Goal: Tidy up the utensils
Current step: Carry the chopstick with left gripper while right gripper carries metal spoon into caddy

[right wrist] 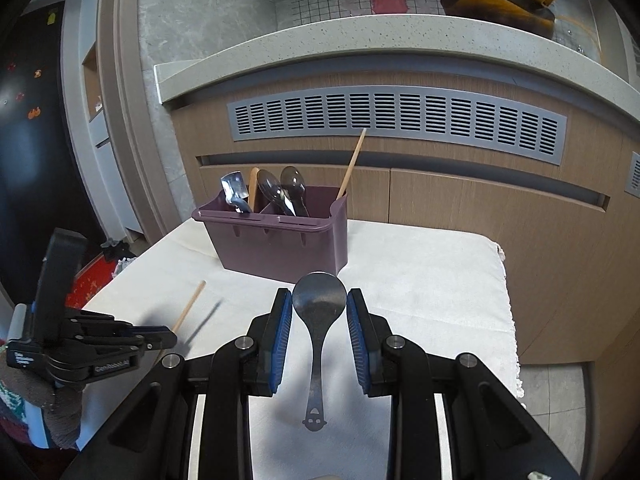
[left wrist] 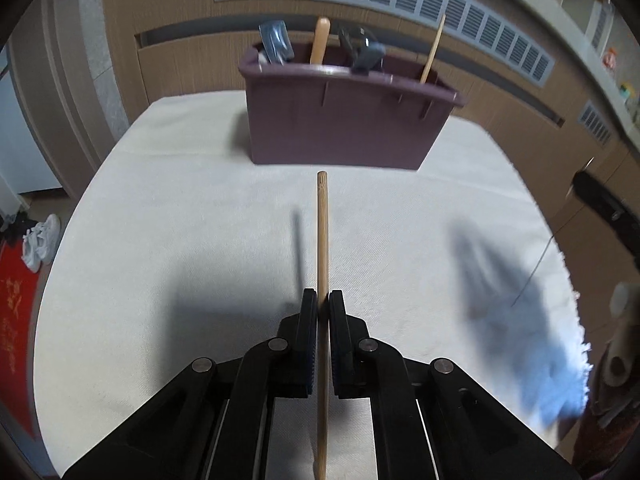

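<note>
My left gripper (left wrist: 322, 300) is shut on a wooden chopstick (left wrist: 322, 240) held above the white cloth, pointing toward the purple utensil caddy (left wrist: 340, 124). The caddy holds spoons, a wooden utensil and one chopstick (left wrist: 433, 50). In the right wrist view the caddy (right wrist: 280, 236) stands at the back of the table. My right gripper (right wrist: 319, 304) is open, its pads on either side of a metal spoon (right wrist: 319, 320) that lies on the cloth, bowl pointing to the caddy. The left gripper (right wrist: 160, 338) with its chopstick (right wrist: 188, 306) shows at the left.
A white cloth (left wrist: 180, 220) covers the small table. Wooden cabinets with a grey vent (right wrist: 396, 120) stand behind it, under a stone counter (right wrist: 360, 36) with a pan. The floor, a red mat (left wrist: 16, 320) and shoes lie left of the table.
</note>
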The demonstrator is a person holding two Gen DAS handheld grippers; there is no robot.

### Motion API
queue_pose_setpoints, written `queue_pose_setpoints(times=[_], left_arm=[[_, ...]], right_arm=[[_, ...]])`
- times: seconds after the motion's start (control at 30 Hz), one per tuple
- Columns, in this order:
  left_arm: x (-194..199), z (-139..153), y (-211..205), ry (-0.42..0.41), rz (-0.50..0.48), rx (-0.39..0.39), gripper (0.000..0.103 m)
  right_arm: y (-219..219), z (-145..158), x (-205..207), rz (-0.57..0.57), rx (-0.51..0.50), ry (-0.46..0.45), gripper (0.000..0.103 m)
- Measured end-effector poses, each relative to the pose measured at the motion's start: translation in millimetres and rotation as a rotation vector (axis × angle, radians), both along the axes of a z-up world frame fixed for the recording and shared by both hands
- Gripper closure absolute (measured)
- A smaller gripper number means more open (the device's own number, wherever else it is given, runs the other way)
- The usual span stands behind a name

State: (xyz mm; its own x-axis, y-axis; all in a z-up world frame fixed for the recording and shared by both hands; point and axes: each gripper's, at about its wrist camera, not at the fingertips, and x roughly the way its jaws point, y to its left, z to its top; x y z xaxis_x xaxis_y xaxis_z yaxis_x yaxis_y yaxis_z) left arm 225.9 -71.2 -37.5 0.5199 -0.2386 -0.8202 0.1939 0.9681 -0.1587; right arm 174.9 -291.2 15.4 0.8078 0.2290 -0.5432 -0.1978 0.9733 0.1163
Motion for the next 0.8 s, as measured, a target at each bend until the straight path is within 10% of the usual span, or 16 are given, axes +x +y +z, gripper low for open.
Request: queue_pose_setpoints(times=[0.43, 0.67, 0.8], left_arm=[[1, 72, 24, -0.201, 0.001, -0.207, 0.097], [16, 197, 32, -0.623, 0.009, -0.283, 0.097], [31, 222, 35, -0.814, 0.090, -0.280, 0.097]], right_arm=[[7, 29, 3, 0.004, 0.044, -0.034, 0.077], [13, 131, 21, -0.029, 0.006, -0.294, 0.077], [12, 166, 53, -0.060, 0.044, -0.362, 0.077]])
